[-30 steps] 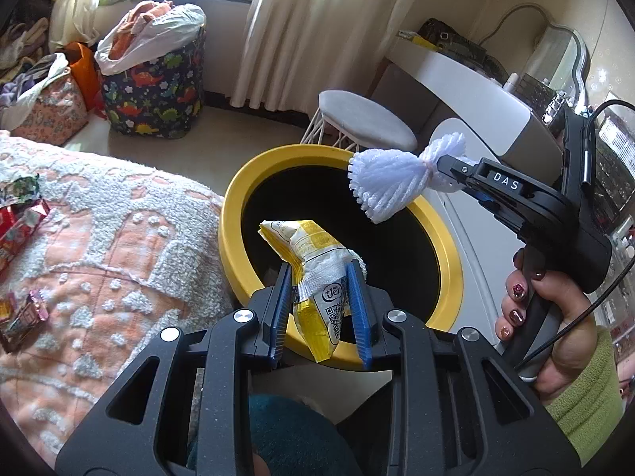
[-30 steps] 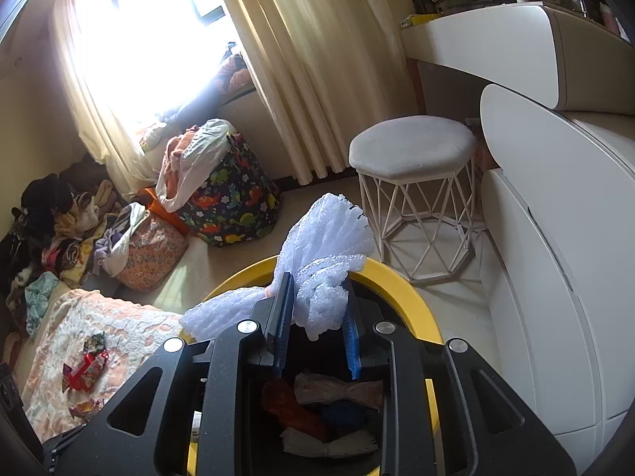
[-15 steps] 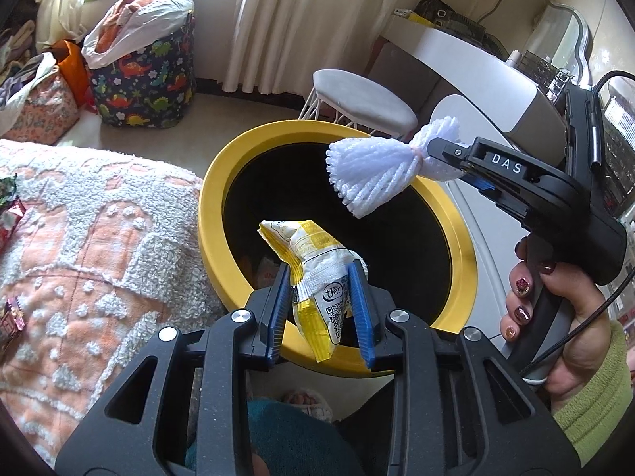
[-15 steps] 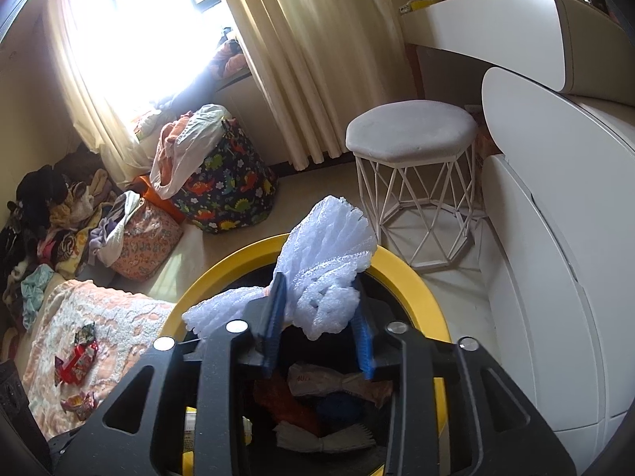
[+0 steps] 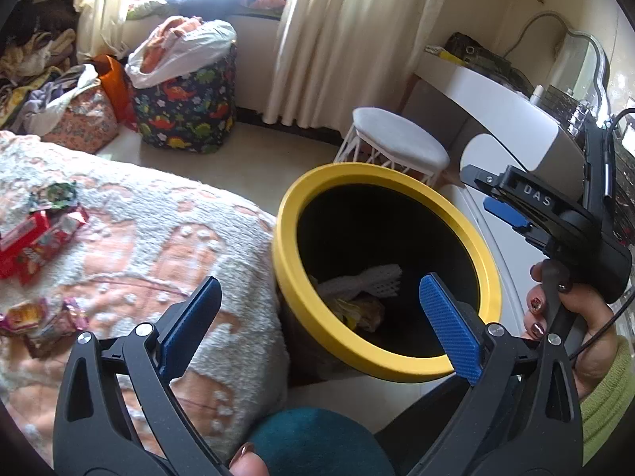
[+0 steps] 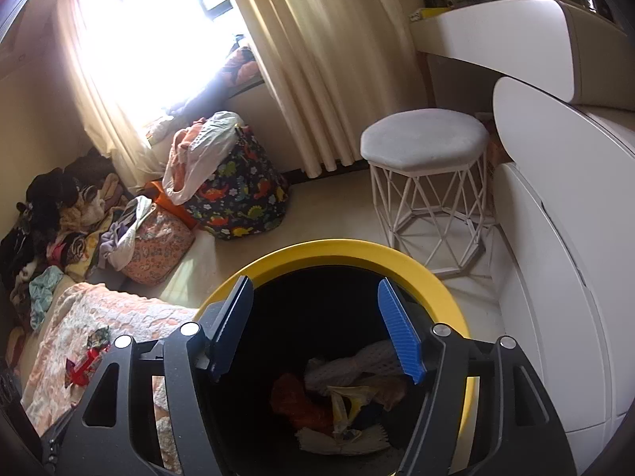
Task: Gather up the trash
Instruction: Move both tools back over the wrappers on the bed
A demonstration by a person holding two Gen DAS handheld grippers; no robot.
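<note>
- Over the yellow-rimmed bin [image 5: 486, 277], the left gripper [image 5: 321, 313] and right gripper [image 6: 315, 325] have both just been opening; jaws apart, nothing between them.
- Yellow wrapper [image 6: 345, 400] and white foam net [image 5: 363, 281] lie inside the bin.
- Drop step looks finished.
- Next: swing back to the bed [image 5: 131, 238], where red snack wrappers [image 5: 35, 238] wait.

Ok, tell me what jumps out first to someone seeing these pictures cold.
The yellow-rimmed bin stands out at once, beside the bed, with white foam netting and a yellow wrapper lying inside. Both the left gripper and the right gripper hang over it with jaws apart and nothing between them, having just been opening. More snack wrappers lie on the pink bedspread to the left.
</note>
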